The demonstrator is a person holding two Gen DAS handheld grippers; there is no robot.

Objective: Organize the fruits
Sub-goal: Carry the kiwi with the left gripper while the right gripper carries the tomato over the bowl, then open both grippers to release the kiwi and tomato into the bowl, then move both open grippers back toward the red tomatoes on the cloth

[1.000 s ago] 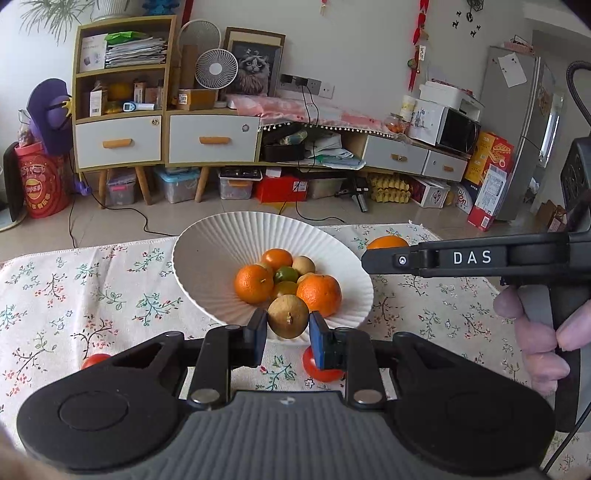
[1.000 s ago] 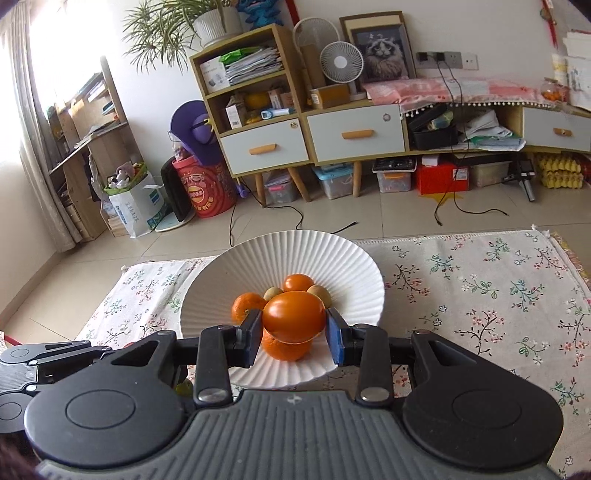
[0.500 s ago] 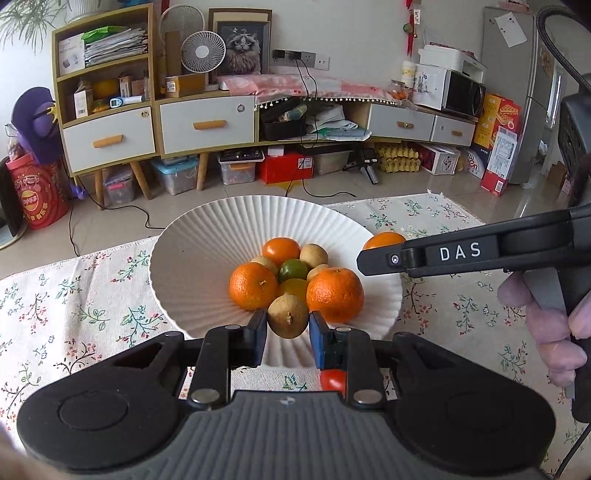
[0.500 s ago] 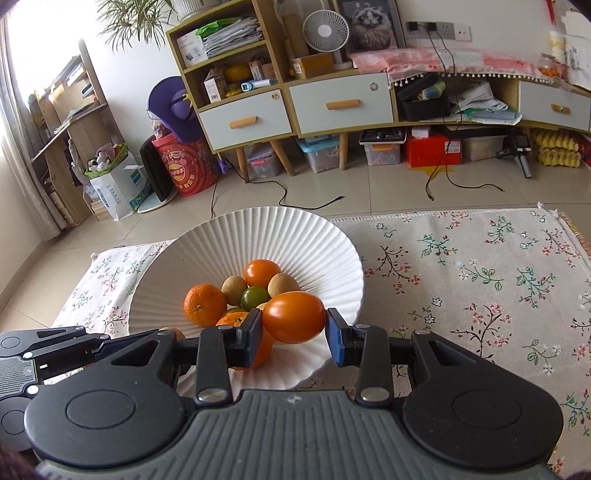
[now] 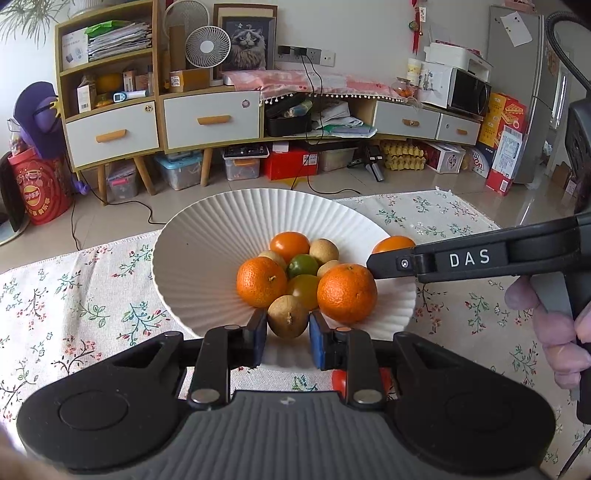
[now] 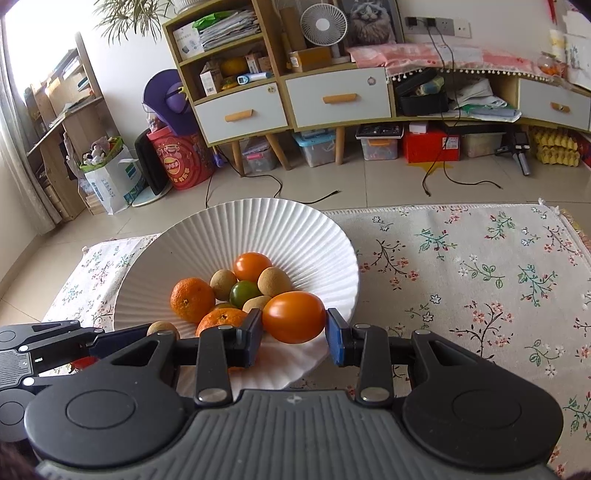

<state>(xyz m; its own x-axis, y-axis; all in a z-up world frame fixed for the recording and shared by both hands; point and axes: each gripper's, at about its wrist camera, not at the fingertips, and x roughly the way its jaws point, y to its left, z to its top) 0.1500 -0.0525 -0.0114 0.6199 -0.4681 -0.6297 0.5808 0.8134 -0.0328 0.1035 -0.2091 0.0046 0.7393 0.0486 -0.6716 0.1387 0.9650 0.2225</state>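
A low wooden cabinet with white drawers stood against the white wall. Storage boxes sat beneath on the tiled floor. Daylight entered from a window at left.

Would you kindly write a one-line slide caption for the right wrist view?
Right gripper holding a smooth orange fruit over the near rim of a ribbed white bowl of fruit.

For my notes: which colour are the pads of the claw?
Blue pads, clearest in the right wrist view.

A red fruit lies mostly hidden behind the left tool, possibly a tomato.
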